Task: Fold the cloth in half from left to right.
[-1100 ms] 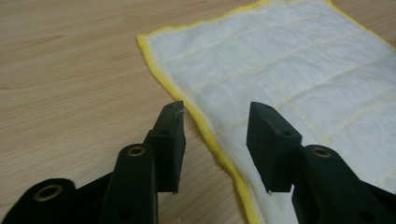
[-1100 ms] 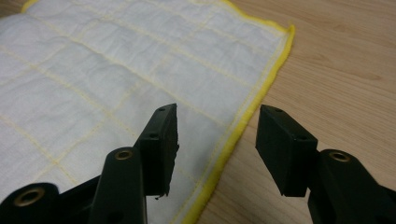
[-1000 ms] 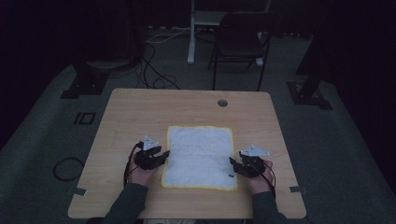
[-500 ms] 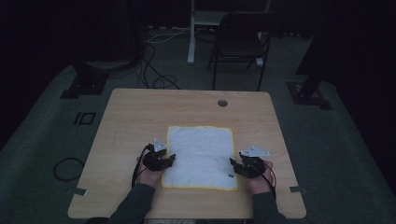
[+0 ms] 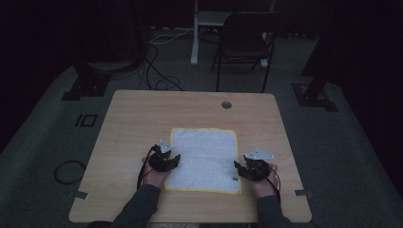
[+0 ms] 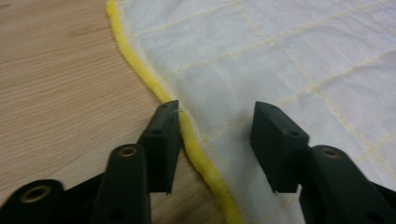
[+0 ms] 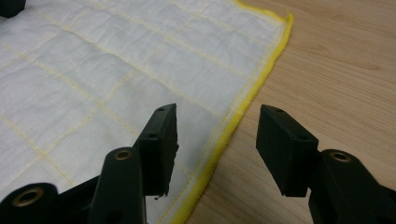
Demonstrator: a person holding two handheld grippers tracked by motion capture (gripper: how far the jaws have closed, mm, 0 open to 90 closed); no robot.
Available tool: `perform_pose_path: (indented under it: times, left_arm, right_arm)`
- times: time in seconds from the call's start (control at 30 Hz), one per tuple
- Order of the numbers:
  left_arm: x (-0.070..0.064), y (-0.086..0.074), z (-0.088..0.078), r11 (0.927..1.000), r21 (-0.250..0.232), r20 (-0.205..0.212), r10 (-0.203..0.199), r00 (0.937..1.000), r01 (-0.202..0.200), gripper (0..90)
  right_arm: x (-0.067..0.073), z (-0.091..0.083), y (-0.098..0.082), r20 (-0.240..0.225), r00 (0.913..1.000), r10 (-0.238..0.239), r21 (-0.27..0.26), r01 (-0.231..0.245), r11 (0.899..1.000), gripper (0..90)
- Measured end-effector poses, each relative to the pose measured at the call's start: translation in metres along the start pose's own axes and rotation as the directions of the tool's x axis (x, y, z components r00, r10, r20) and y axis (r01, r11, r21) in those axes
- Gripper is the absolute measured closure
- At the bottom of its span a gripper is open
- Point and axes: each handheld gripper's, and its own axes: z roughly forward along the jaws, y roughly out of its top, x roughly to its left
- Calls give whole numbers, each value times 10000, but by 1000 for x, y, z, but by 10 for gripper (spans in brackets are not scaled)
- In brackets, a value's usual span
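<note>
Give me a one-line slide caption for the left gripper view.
Open left gripper straddling the yellow hem of a white cloth on a wooden table.

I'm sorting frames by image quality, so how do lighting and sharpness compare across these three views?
High view: dim and underexposed, its edges falling to near black, though the white cloth and table stay readable. Left gripper view: bright, even light, the cloth's yellow hem crisp, the left gripper slightly soft up close. Right gripper view: equally bright, no glare, the right gripper casting only faint shadow.

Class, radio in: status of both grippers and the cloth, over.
Left gripper open, astride cloth's yellow edge. Right gripper open, astride opposite edge. White cloth flat on table. Nothing in the way.
</note>
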Motion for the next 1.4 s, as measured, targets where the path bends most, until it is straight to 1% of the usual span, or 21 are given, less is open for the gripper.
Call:
perform_pose_path:
  times: [0.13, 0.27, 0.37, 0.43, 0.5, 0.63, 0.77, 0.83, 0.9, 1.0, 1.13, 1.23, 1.3, 1.4]
  left_arm:
    - [-1, 0, 0, 10000, -30, 237, 60, 9997, -59, 637]
    - [0, 0, -1, 10000, 3, 569, 55, 9984, -55, 796]
    - [2, -1, -2, 10000, 53, 641, 52, 9979, -56, 837]
    - [4, -2, -3, 10000, 50, 688, 11, 9976, -15, 844]
    - [7, -3, -5, 10000, 70, 695, 52, 9976, -57, 845]
    - [18, -8, -11, 9999, 114, 577, 3, 9983, -9, 845]
    - [31, -12, -18, 9995, 238, 371, -208, 9991, 199, 847]
    - [37, -13, -20, 9992, 251, 389, -320, 9987, 310, 850]
    - [39, -14, -20, 9987, 220, 501, -462, 9977, 452, 852]
    - [38, -13, -21, 9989, 179, 472, -433, 9979, 425, 853]
    - [37, -8, -25, 9986, -157, 729, -490, 9961, 503, 853]
    - [36, -2, -31, 9983, -409, 1056, -367, 9937, 412, 853]
    - [35, 2, -35, 9970, -663, 1305, -321, 9909, 411, 853]
    - [32, 9, -39, 9949, -952, 1559, -167, 9876, 318, 854]
  right_arm:
    - [-1, 1, -1, 17, 10000, 33, 27, -33, 10000, 478]
    - [-2, 2, -3, 49, 9999, 90, 22, -90, 10000, 478]
    - [-4, 2, -5, 72, 9998, 186, 55, -186, 9998, 480]
    - [-6, 3, -6, 90, 9996, 265, 59, -265, 9996, 480]
    - [-6, 3, -6, 86, 9995, 302, 49, -302, 9995, 480]
    - [-5, 3, -6, 81, 9997, 238, 40, -238, 9997, 481]
    - [-5, 4, -7, 56, 9997, 227, 45, -227, 9997, 481]
    - [-4, 4, -6, 54, 9998, 212, 48, -212, 9998, 481]
    - [-4, 4, -6, 46, 9998, 211, 34, -211, 9998, 482]
    - [-4, 5, -6, 40, 9998, 214, 25, -214, 9998, 482]
    - [-3, 5, -7, -5, 9998, 202, 8, -202, 9998, 486]
    - [-3, 6, -7, -27, 9998, 199, -1, -199, 9998, 484]
    - [-3, 6, -7, -34, 9998, 189, -31, -189, 9998, 483]
    - [-3, 6, -7, -47, 9998, 171, -17, -171, 9999, 483]
